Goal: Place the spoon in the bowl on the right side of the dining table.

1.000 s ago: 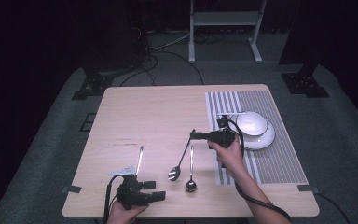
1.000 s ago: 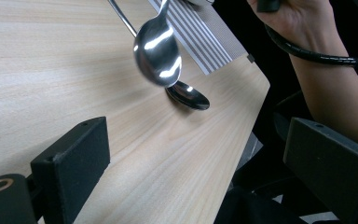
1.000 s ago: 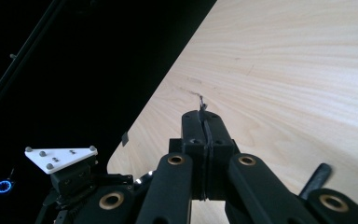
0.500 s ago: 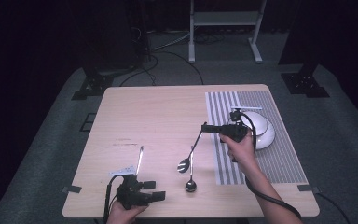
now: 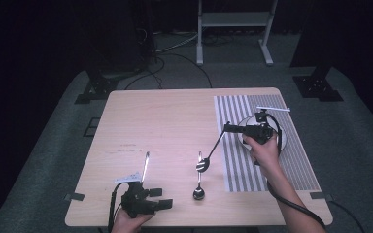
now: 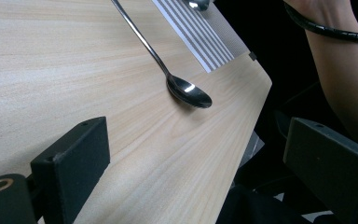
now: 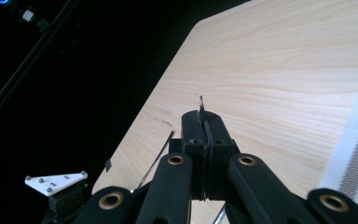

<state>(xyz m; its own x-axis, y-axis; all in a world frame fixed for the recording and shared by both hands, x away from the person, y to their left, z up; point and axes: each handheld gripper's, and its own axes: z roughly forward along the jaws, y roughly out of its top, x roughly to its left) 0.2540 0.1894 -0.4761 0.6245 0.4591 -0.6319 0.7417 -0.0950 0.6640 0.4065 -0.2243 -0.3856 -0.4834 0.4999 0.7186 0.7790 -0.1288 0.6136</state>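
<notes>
My right gripper (image 5: 229, 128) hovers over the striped mat's left edge, shut on the handle tip of a metal utensil (image 5: 213, 148). The utensil slants down and to the left, with its head (image 5: 203, 166) low over the wood. In the right gripper view the jaws (image 7: 204, 123) are pressed together on the thin handle (image 7: 201, 103). A spoon (image 5: 198, 193) lies flat on the table near the front edge, and it also appears in the left gripper view (image 6: 189, 91). My left gripper (image 5: 164, 204) rests at the front left, its jaws wide apart and holding nothing.
A grey-and-white striped mat (image 5: 238, 165) covers the table's right side. A thin metal rod-like utensil (image 5: 146, 165) lies just beyond my left gripper. The table's front edge and right corner (image 6: 261, 79) are close to the lying spoon. Stands and cables sit on the floor behind the table.
My right gripper has carried the utensil to the right and up toward the mat, and the utensil's head has followed. The left gripper and the lying spoon have stayed where they were.
</notes>
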